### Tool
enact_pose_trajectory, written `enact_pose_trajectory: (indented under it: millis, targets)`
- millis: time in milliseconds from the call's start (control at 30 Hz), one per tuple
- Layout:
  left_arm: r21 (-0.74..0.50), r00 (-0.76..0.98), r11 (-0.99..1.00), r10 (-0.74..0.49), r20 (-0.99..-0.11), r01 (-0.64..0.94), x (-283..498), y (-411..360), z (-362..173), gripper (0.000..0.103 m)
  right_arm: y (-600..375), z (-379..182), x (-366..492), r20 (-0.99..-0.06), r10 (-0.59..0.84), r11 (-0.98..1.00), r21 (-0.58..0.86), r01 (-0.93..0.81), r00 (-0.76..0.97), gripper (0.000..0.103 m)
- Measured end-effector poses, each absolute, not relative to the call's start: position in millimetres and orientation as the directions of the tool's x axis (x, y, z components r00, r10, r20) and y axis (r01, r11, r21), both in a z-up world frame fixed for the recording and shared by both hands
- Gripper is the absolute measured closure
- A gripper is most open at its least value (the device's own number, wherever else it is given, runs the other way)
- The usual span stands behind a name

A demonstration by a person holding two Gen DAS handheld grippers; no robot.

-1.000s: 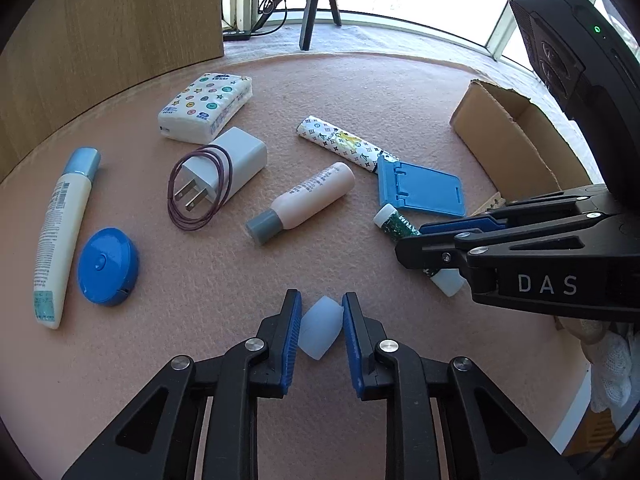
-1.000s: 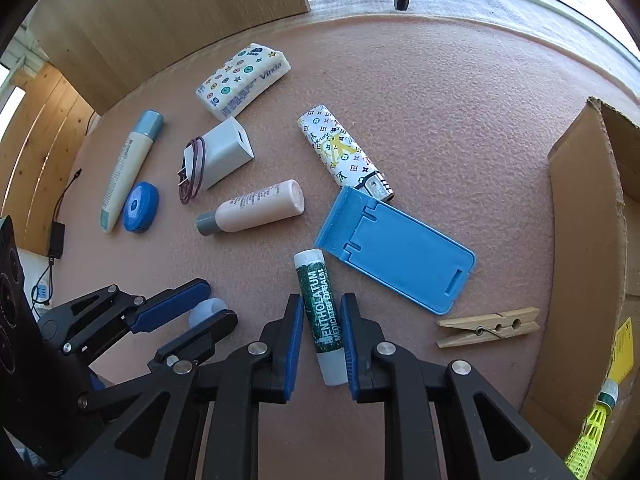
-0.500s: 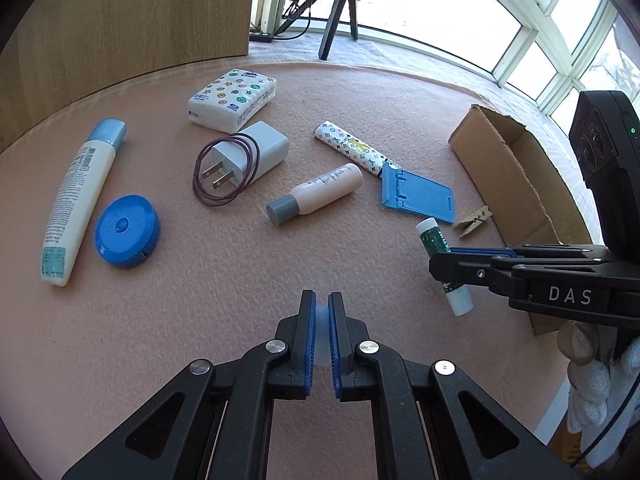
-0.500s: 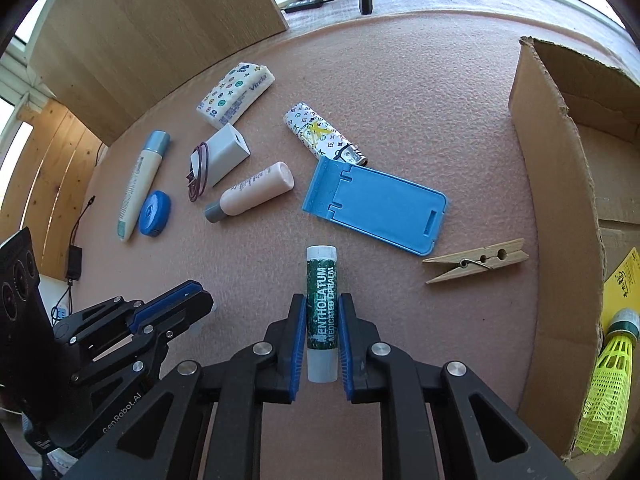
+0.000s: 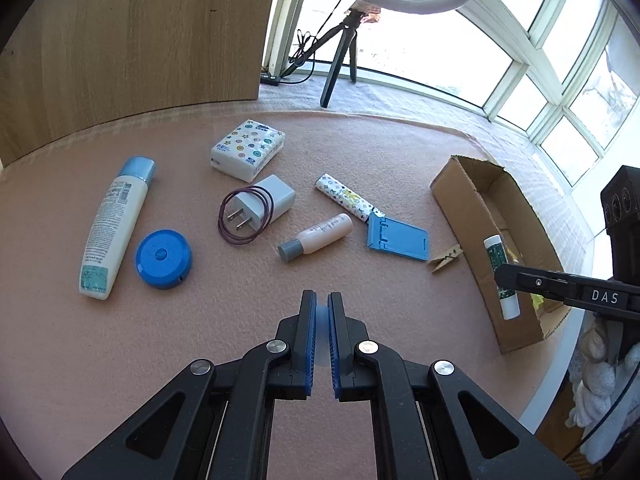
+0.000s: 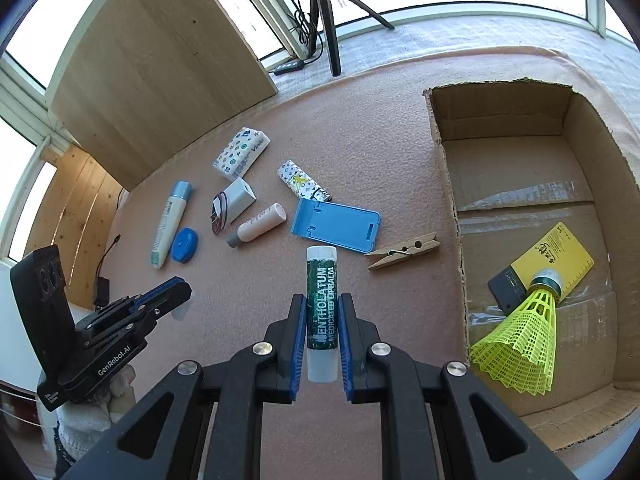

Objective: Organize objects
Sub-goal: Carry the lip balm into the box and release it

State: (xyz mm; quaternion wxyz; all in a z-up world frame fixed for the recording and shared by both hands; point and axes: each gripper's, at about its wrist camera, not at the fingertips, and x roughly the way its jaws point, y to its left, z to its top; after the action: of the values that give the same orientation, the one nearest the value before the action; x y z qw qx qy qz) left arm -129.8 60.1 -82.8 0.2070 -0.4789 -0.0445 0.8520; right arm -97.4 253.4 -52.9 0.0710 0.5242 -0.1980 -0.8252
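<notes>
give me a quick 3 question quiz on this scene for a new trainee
1. True or false: the right tool is shut on the lip balm stick.
2. Which lies inside the cardboard box? A) the blue tape measure B) the yellow shuttlecock C) the wooden clothespin
3. Fill in: the purple hair ties are looped around the white ____.

Key
1. True. Its pads press both sides of the stick, which is lifted off the table.
2. B. The yellow shuttlecock lies in the box; the blue tape measure and the wooden clothespin lie on the pink table.
3. Charger: the purple hair ties circle the white charger.
</notes>
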Motion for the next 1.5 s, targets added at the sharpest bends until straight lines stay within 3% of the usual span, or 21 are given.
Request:
enact_pose_trajectory:
  millis: [233, 633, 1033, 1333, 1400, 1500]
  targets:
    - [-0.295, -0.477, -0.881, 0.452, -0.754, -0.369, -131, 82, -50, 0.097, 292, -28, -71, -0.825, -0.246, -0.921, 0.362, -0.142, -0.509, 0.089]
    - [-0.29, -0.409, -0.793, 0.544, -0.733, -0.535, -128, 189, -36, 0.097, 362, -18, -32, -0.832, -0.1, -0.916, 0.291, -0.275, -0.546, 0.089]
    - [-0.27, -0.337, -0.73, 0.568, -0.751, -0.628, -124, 282, -46, 0.097, 389, -31, -19, -0.845, -0.085, -0.902, 0.291, -0.32, -0.528, 0.089]
    - [-0.253, -0.332, -0.72, 0.564, -0.756, -0.646, -122, 304, -49, 0.097, 393, -33, -18, -0.848, -0.087, -0.902, 0.29, -0.319, -0.523, 0.089]
    - [-0.258, -0.324, -0.718, 0.565, -0.759, -0.647, -123, 304, -50, 0.089, 393, -34, -19, -0.849, -0.087, -0.904, 0.287, -0.316, -0.522, 0.089]
    - [-0.255, -0.325, -0.728, 0.553, -0.768, -0.636, -125, 301, -51, 0.055, 390, -34, -20, -0.849, -0.104, -0.91, 0.292, -0.295, -0.518, 0.083]
